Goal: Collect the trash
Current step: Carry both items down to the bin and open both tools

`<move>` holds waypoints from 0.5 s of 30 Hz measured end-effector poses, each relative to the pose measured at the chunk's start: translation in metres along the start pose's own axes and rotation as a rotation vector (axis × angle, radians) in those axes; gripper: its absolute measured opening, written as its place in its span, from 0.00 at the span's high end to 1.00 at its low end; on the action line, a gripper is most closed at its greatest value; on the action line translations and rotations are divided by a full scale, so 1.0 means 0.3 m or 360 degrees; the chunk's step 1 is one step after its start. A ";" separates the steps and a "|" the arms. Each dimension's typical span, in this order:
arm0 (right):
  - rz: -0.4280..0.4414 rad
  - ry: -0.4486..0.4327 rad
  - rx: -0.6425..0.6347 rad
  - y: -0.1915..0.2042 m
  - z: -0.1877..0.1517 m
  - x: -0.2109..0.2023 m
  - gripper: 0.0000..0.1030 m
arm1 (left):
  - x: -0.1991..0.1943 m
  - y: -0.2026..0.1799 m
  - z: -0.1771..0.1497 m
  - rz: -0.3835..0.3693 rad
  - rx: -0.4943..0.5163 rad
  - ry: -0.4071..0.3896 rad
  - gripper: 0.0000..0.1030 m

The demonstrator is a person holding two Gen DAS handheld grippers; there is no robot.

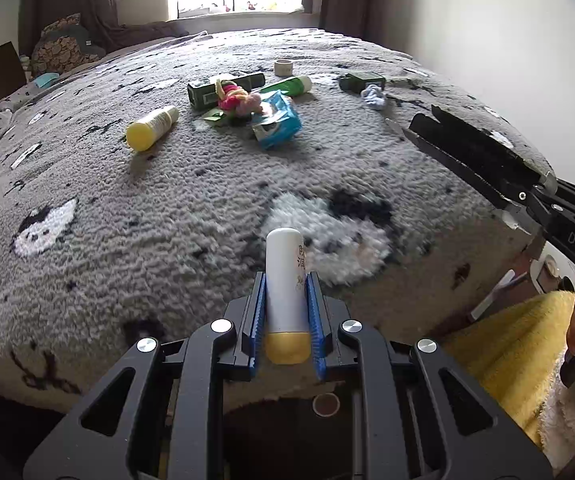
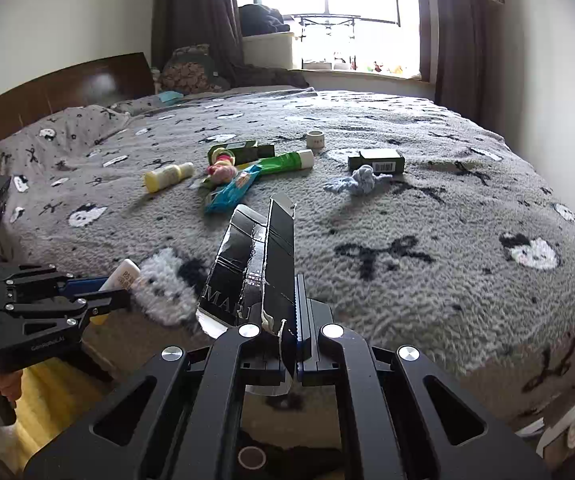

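My left gripper [image 1: 286,280] is shut on a white tube with a yellow cap [image 1: 286,284], held over the near edge of the bed; from the right wrist the same gripper [image 2: 117,284] shows at the left with the tube [image 2: 124,274]. My right gripper [image 2: 293,284] is shut on a flattened black carton [image 2: 255,264], which also shows as the black carton [image 1: 467,152] at the right of the left wrist view. Further out on the blanket lie a yellow-capped bottle [image 1: 152,127], a blue wrapper [image 1: 277,120], a green tube [image 1: 287,86] and a pink toy [image 1: 239,98].
A grey panda-pattern blanket [image 1: 167,200] covers the bed. A dark green box [image 2: 375,160], a blue knotted rope toy [image 2: 361,178], a tape roll [image 2: 315,139] and a second green box [image 1: 203,94] lie farther back. A yellow cloth [image 1: 511,344] is by the bed's edge.
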State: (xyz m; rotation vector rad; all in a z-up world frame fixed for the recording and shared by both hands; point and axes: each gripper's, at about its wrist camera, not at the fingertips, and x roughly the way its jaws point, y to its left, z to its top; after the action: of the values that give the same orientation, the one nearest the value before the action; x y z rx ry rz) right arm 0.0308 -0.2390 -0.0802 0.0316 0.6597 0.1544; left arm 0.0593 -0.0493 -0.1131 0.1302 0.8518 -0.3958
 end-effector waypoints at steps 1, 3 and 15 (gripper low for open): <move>0.0010 0.0000 0.0003 0.002 -0.011 -0.013 0.96 | -0.013 -0.009 -0.012 -0.0011 0.0003 -0.0008 0.82; 0.0023 0.0004 -0.0001 0.010 -0.035 -0.037 0.96 | -0.037 -0.029 -0.035 -0.0034 0.0007 -0.0021 0.82; 0.0082 0.0146 0.0017 0.057 -0.201 -0.090 0.96 | -0.074 -0.114 -0.179 -0.0172 0.0052 0.0059 0.82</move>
State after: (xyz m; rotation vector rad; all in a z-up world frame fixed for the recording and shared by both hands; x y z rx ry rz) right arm -0.0295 -0.2273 -0.1102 0.0521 0.7514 0.2029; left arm -0.0051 -0.0600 -0.1303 0.1221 0.8912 -0.5101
